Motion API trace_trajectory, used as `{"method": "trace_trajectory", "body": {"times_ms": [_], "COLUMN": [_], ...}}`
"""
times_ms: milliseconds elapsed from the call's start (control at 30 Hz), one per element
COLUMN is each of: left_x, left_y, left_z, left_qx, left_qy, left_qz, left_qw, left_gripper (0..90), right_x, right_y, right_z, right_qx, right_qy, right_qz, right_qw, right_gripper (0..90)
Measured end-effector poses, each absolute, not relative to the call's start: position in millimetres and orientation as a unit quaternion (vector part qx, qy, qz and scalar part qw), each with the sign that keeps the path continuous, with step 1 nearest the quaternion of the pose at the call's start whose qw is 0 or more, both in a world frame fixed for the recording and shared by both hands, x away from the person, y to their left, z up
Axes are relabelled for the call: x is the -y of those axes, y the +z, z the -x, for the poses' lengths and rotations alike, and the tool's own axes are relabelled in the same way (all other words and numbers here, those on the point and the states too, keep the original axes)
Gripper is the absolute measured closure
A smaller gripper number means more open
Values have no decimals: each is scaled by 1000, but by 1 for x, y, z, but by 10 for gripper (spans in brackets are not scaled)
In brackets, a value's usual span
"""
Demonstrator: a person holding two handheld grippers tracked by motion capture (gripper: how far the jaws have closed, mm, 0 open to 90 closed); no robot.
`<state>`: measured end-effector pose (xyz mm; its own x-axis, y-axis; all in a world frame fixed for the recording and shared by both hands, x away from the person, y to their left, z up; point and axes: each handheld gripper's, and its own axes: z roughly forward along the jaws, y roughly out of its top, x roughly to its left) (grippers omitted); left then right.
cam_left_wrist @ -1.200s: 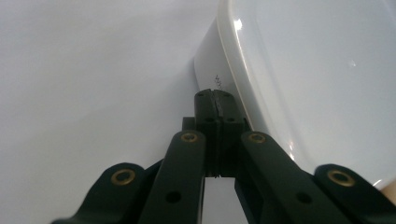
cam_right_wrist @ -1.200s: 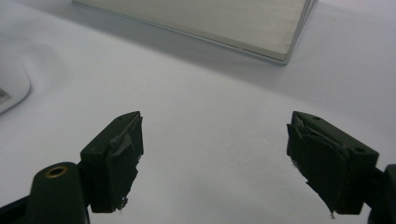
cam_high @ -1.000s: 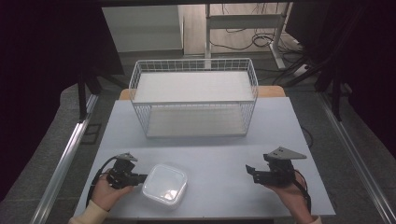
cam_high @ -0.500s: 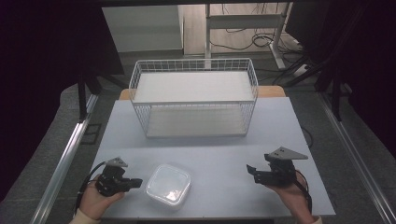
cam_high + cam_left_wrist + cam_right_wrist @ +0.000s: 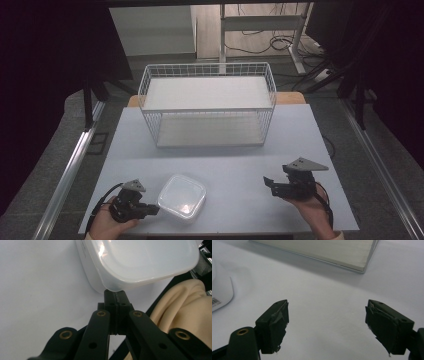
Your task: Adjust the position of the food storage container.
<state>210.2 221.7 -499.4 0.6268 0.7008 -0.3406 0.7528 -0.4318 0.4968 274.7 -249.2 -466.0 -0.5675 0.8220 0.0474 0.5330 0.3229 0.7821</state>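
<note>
- Across the middle of the high view lies a pale, matt tabletop (image 5: 225, 165), plain and unmarked, its near edge along the bottom of the frame.
- At the centre top of the tabletop stands a white wire basket (image 5: 207, 107) with a light board as its floor; a strip of wood shows behind it on either side.
- Beyond the tabletop's far edge, grey speckled floor (image 5: 65, 135) runs to both sides, with metal rails slanting along the lower left and right of the frame.
- Near the upper centre, table legs and loose cables (image 5: 260, 45) lie on a lighter floor; black curtains darken the upper left and right.
- Low and slightly left of centre, a translucent plastic container (image 5: 182, 196) with its lid on rests on the tabletop, well apart from the basket.
- At the lower left, the left hand-held gripper (image 5: 150, 210) has its jaws pressed fully together; in the left gripper view its tips (image 5: 115, 293) sit right at the container's (image 5: 140, 262) corner, holding nothing.
- At the lower right, the right hand-held gripper (image 5: 270, 185) stands wide open and empty over bare tabletop (image 5: 324, 315), apart from the container (image 5: 220, 293).
</note>
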Motion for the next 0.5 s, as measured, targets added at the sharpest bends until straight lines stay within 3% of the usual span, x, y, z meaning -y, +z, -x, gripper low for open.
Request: {"method": "trace_trajectory", "body": {"times_ms": [500], "left_x": [-193], "left_y": [-499], "left_z": [-253], "left_qx": [-422], "left_qy": [-22], "left_qz": [-851], "left_qw": [312], "left_gripper": [900], "right_x": [251], "right_y": [-468], "right_z": [-276], "right_qx": [-792], "right_qy": [393], "right_qz": [-430], "right_qw": [182], "right_gripper": [184]}}
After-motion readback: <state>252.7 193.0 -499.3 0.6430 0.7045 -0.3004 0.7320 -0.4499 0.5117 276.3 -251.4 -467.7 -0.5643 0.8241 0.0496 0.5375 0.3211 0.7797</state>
